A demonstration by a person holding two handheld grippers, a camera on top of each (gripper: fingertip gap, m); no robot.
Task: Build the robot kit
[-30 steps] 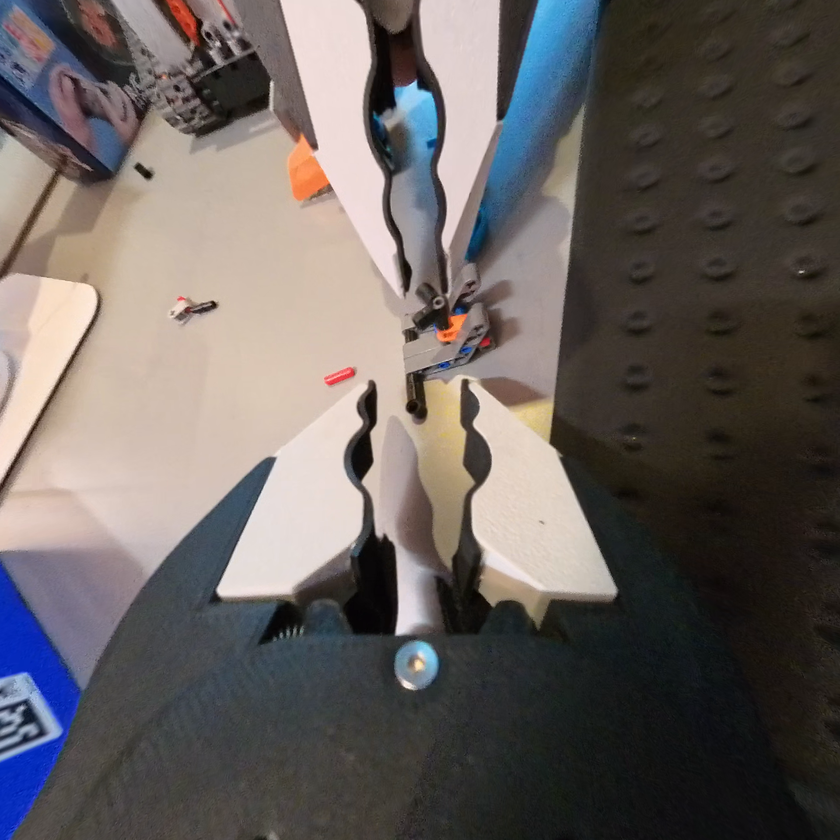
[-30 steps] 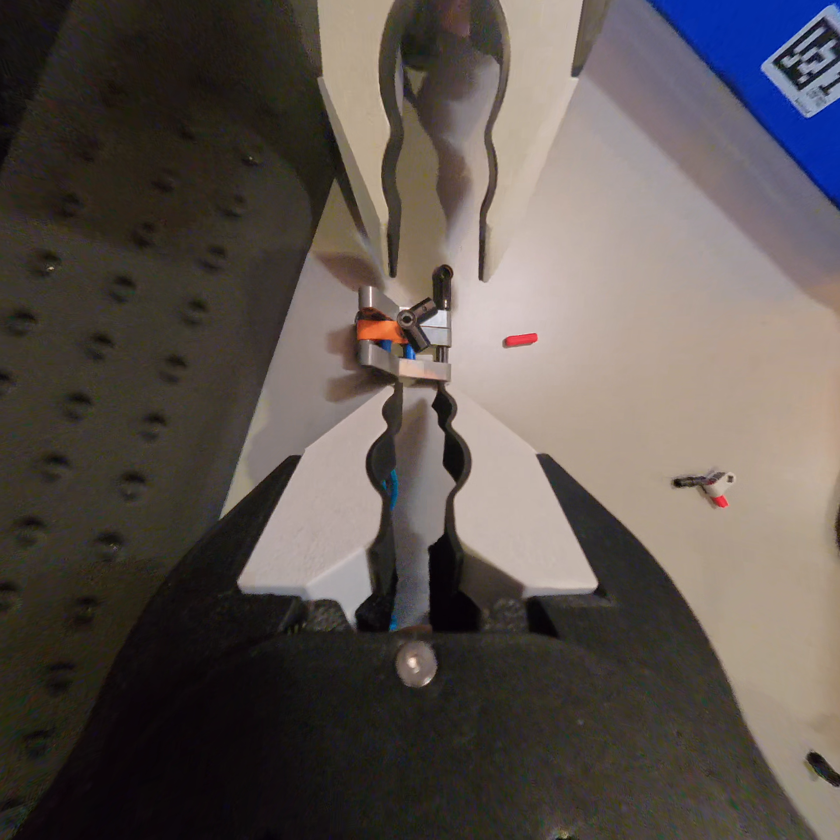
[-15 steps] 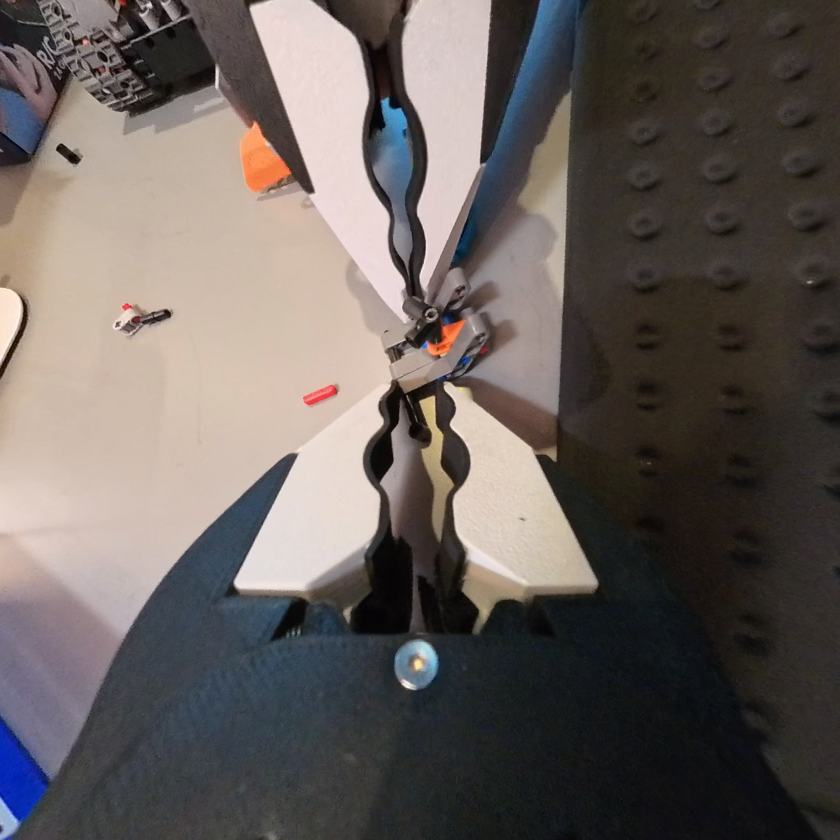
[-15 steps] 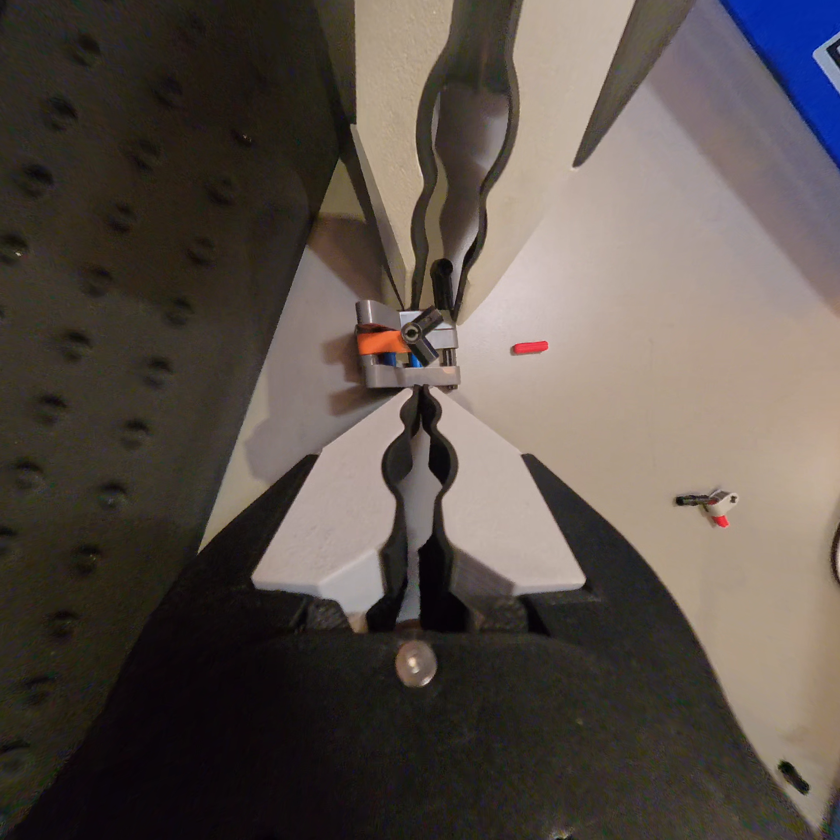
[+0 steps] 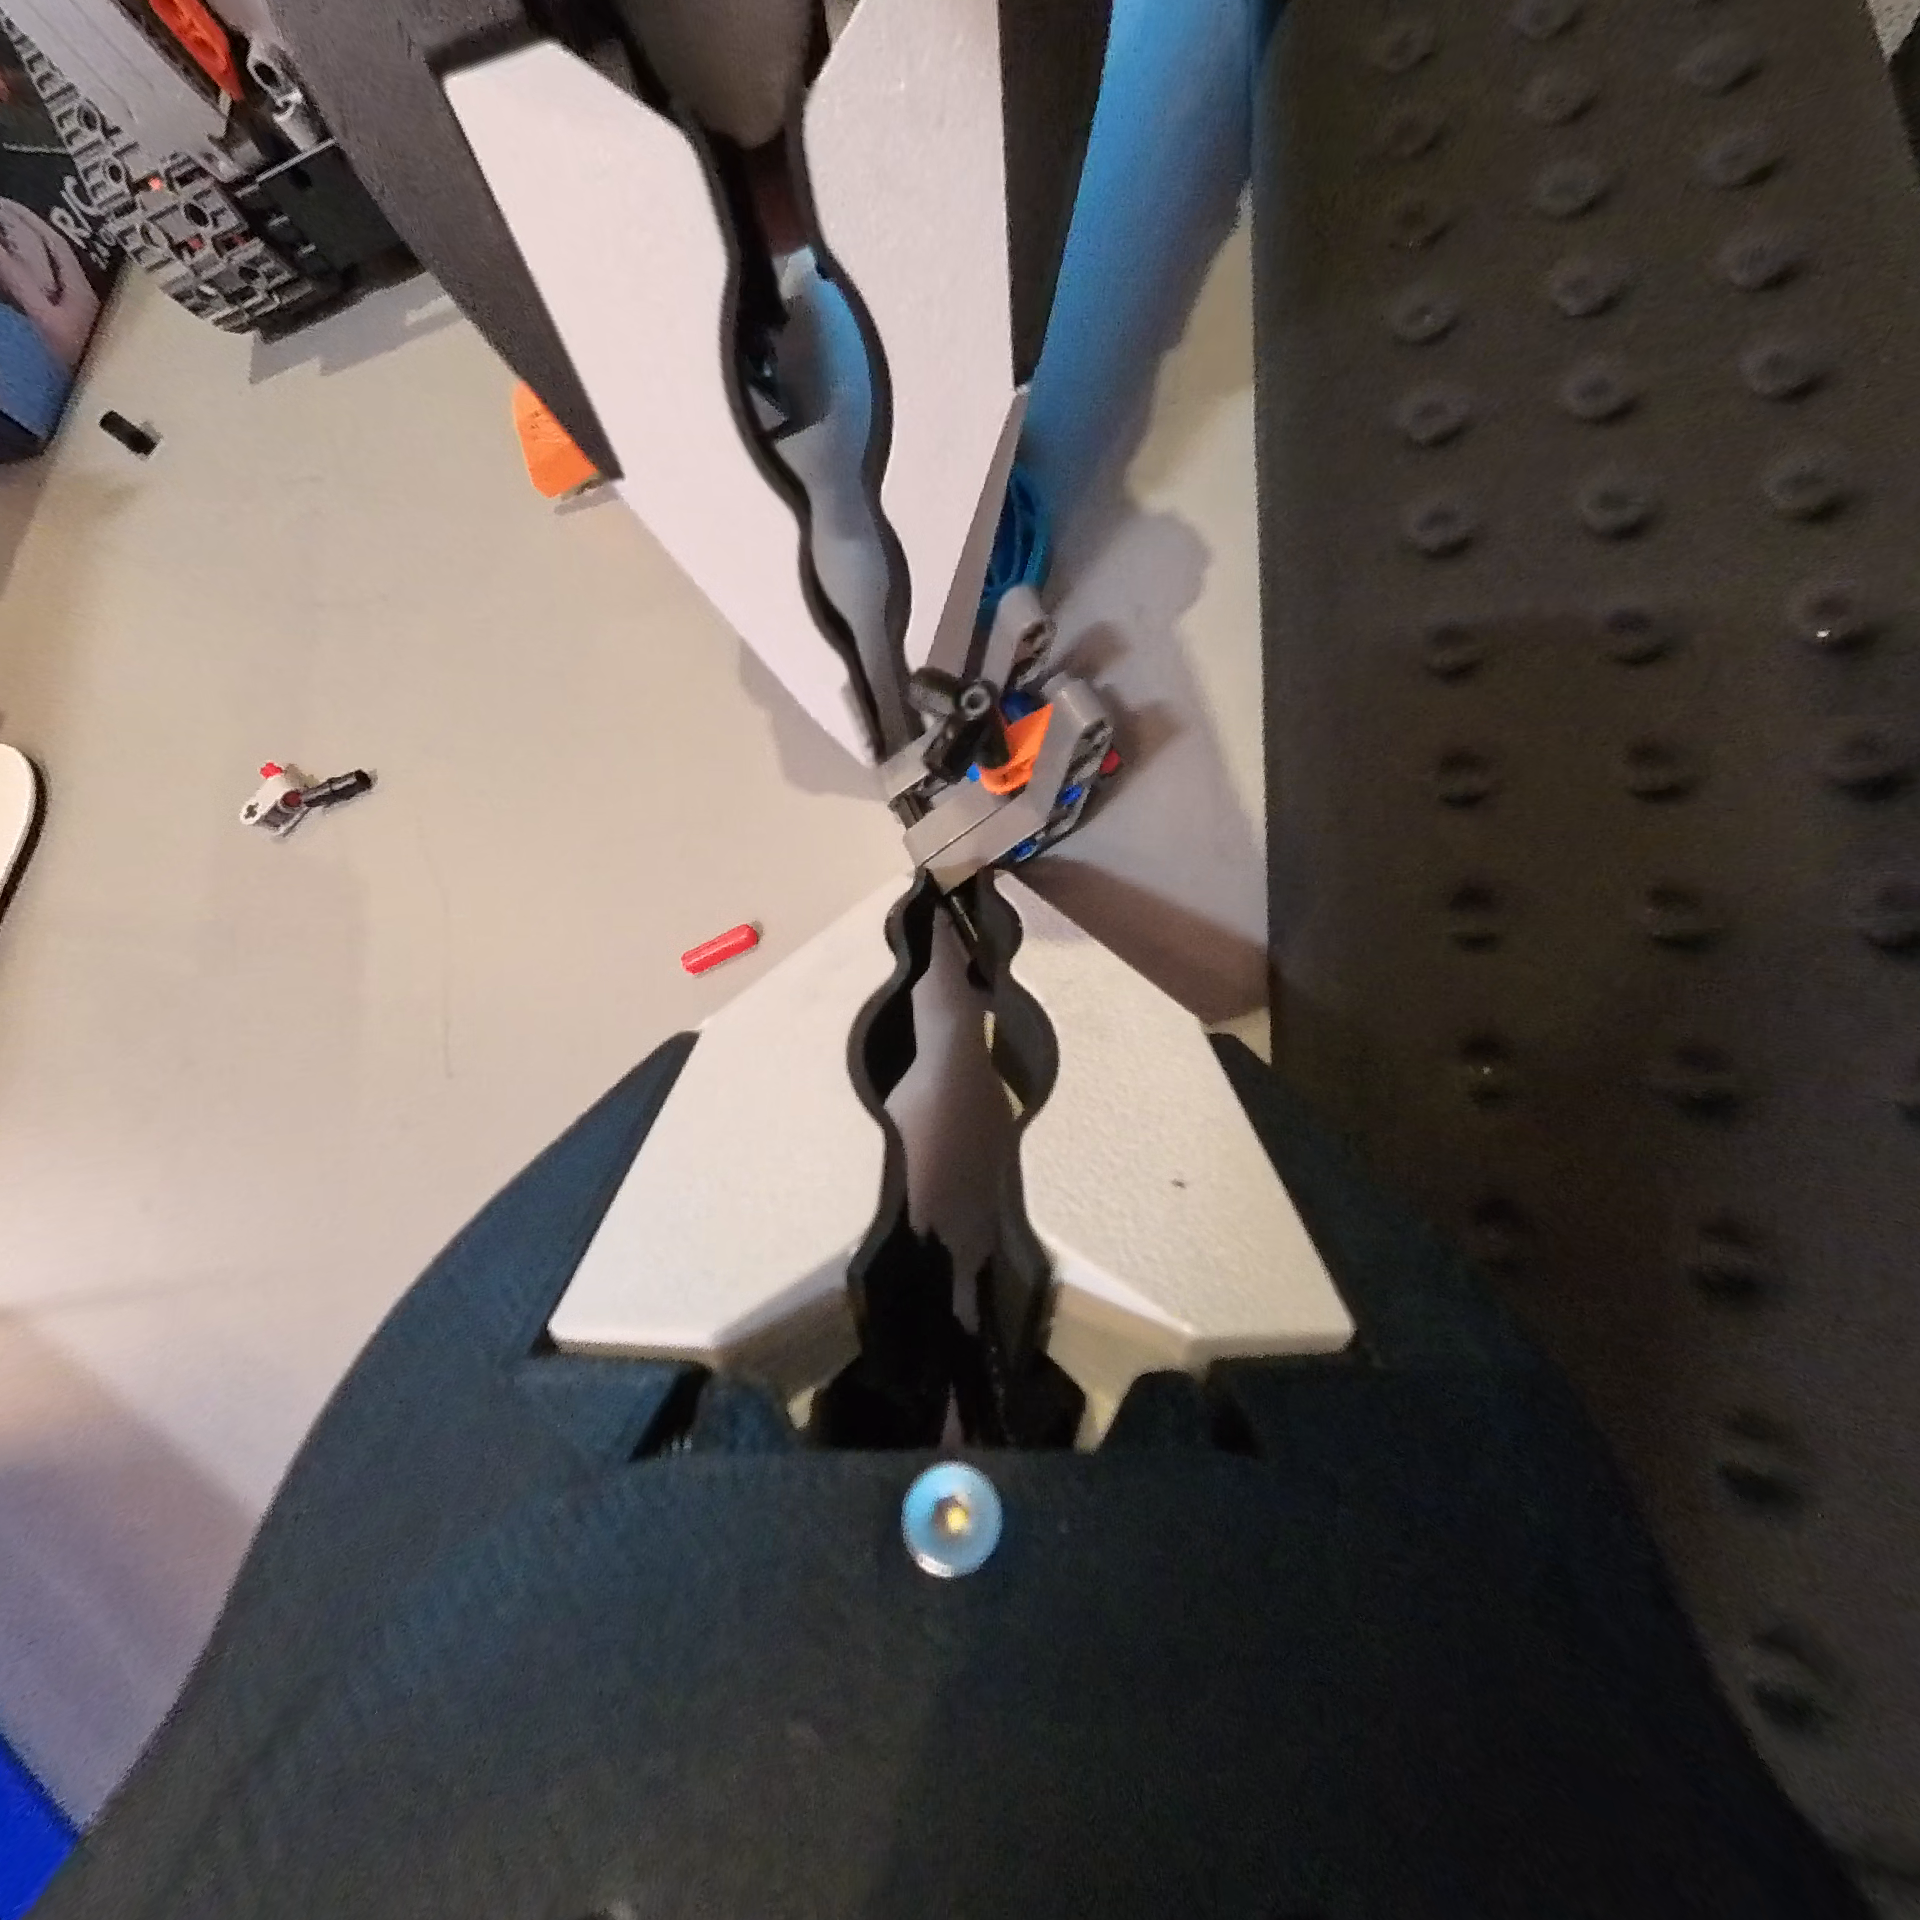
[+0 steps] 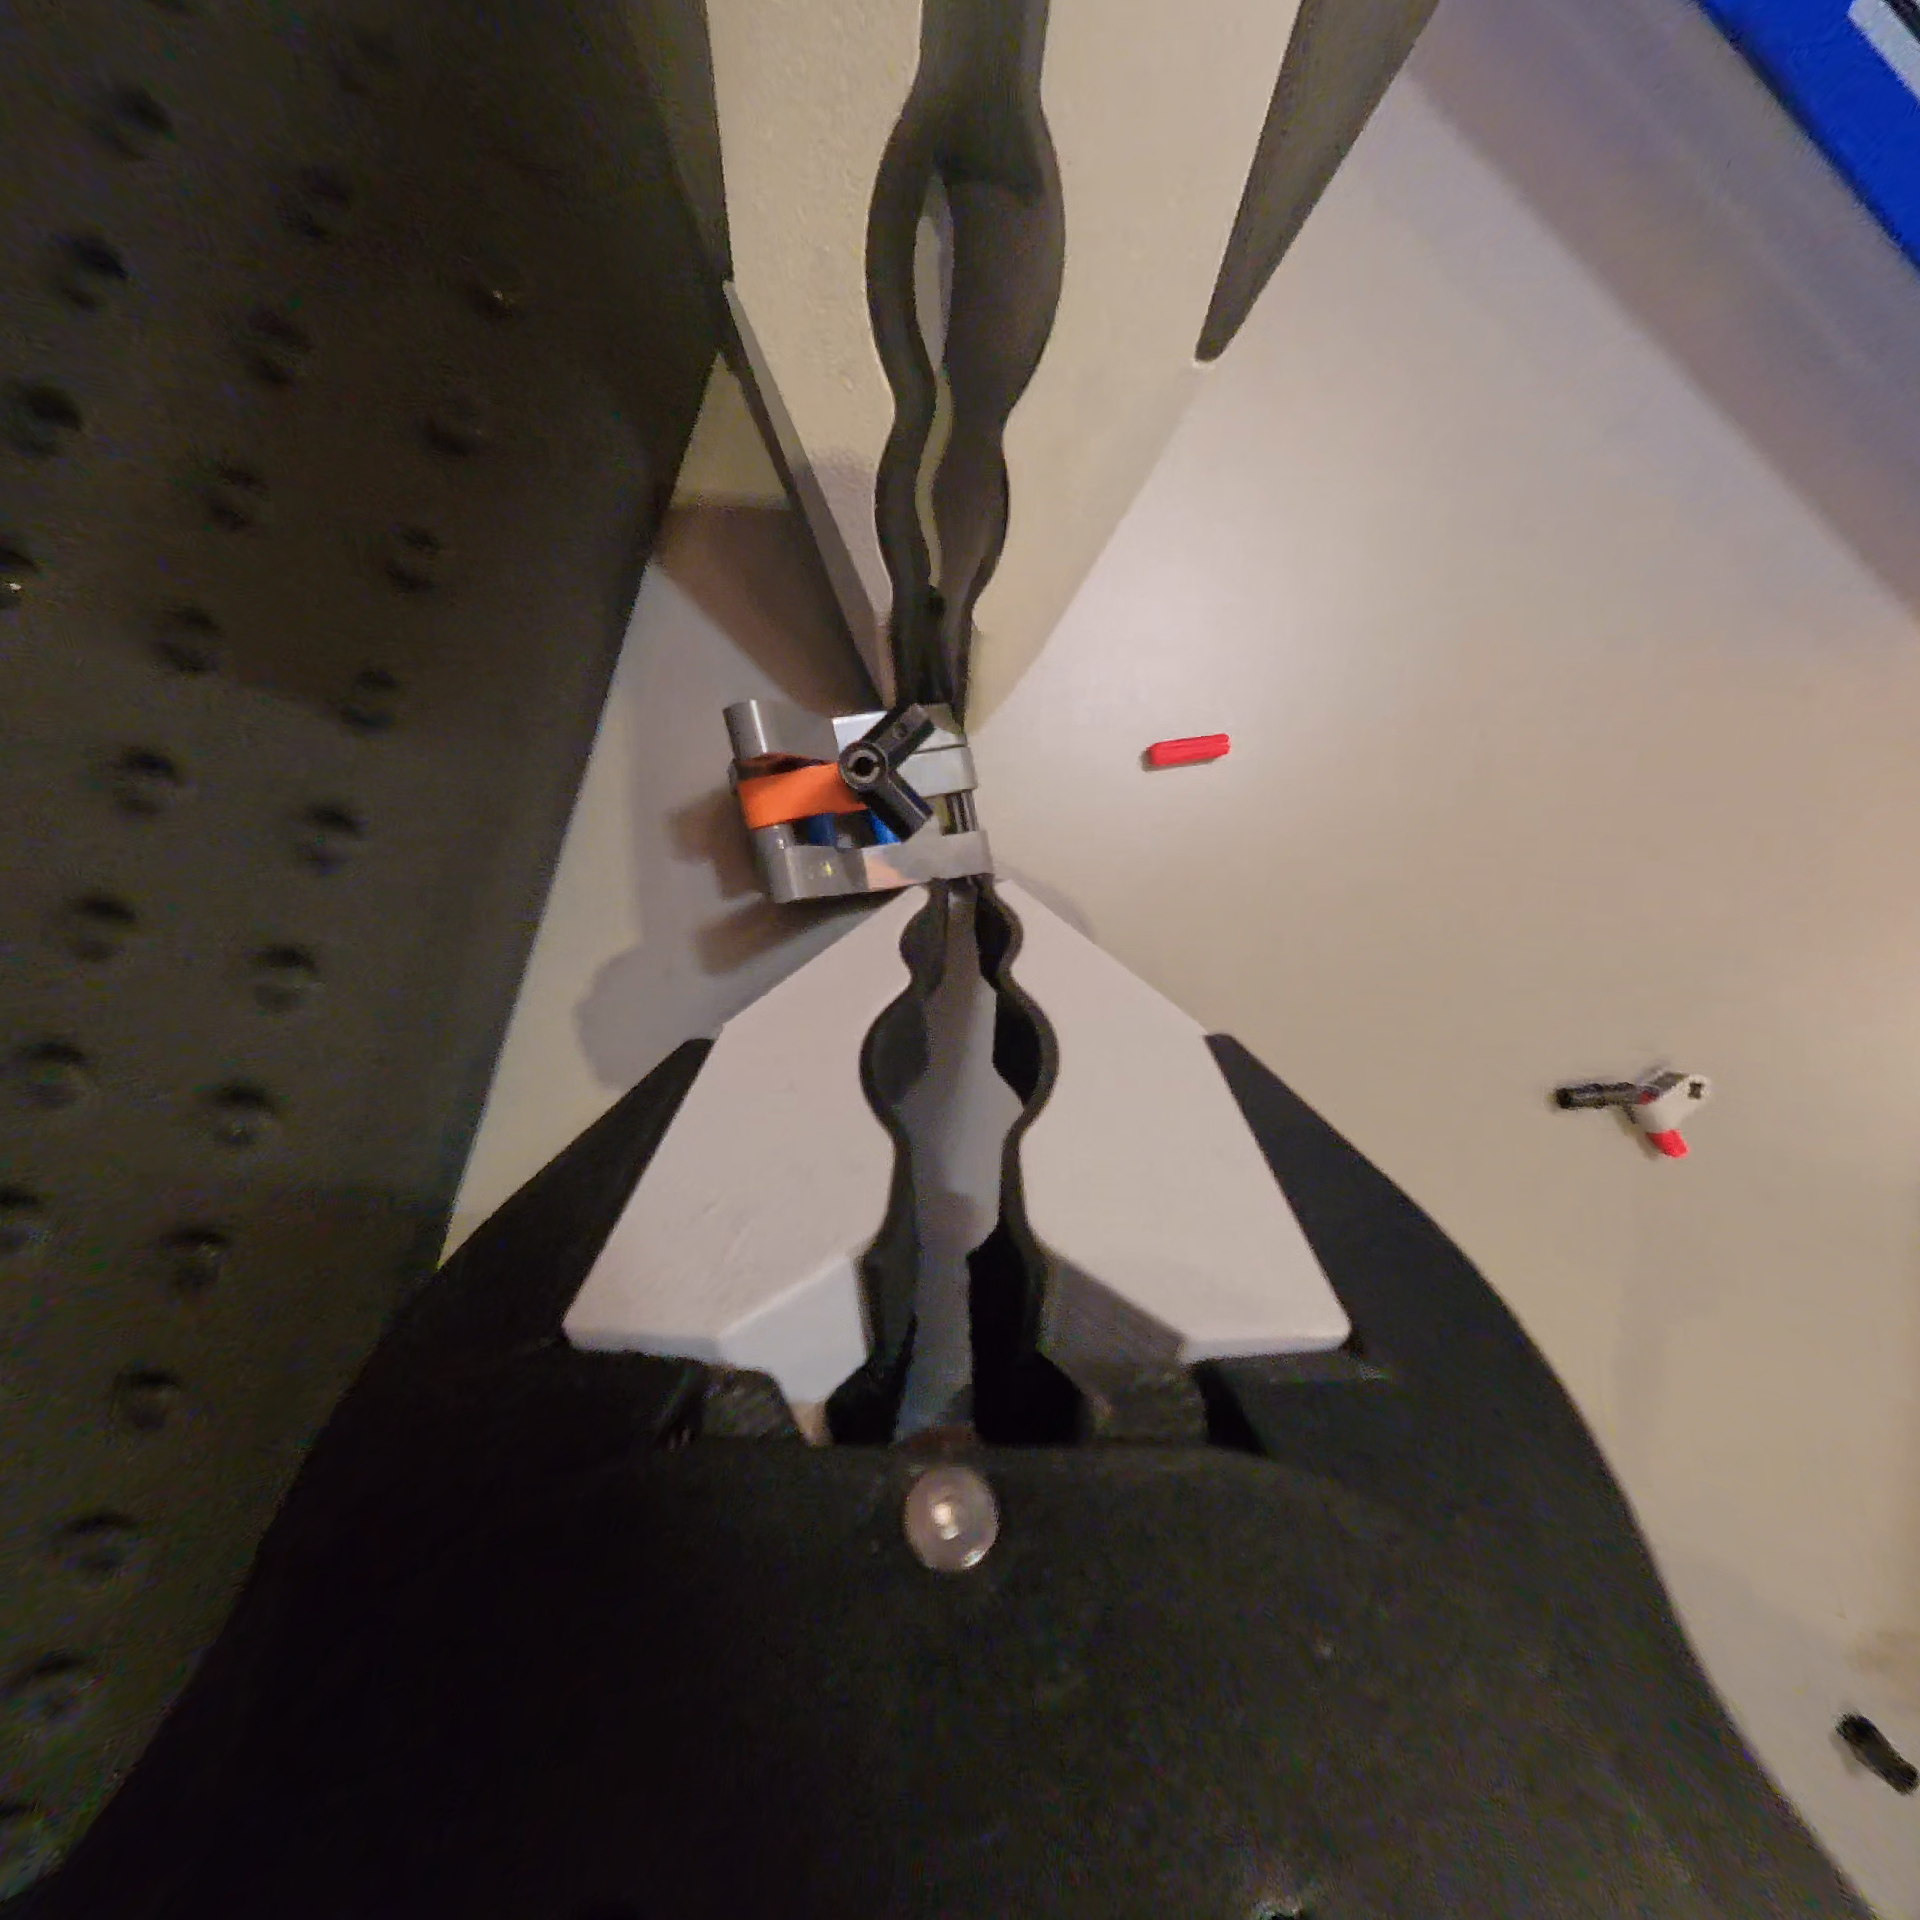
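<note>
Two grippers are meeting nose to nose over a pale tabletop point(image 5: 312, 1039), and we are pinching one small brick assembly point(image 6: 857, 805) between them. Our left gripper point(image 5: 951, 894) is clenched on a thin black axle point(image 5: 966, 925) that is sticking out of the grey frame toward us; our right gripper point(image 6: 961, 883) is clamped tight on the frame's near grey edge, its tips pressed together. The assembly, a grey frame with an orange strip, blue pins and a black connector point(image 6: 883, 769), is hanging between the four fingertips just above the table, close beside a dark studded panel point(image 6: 260, 727).

We are judging the grip to be thin on both sides: each gripper is catching only an edge or a rod, so a twist from either hand could be prying the axle out or popping the frame free. Pulling apart unevenly could be scattering the small pins. From the left wrist view the axle's seat in the frame is partly hidden, so we cannot be sure how deep it is sitting.

Farther out, a red pin point(image 6: 1187, 749) is lying loose on the table, and beyond it a small white-and-black connector piece point(image 6: 1636, 1107); an orange part point(image 5: 551, 452) is lying behind the right gripper.
</note>
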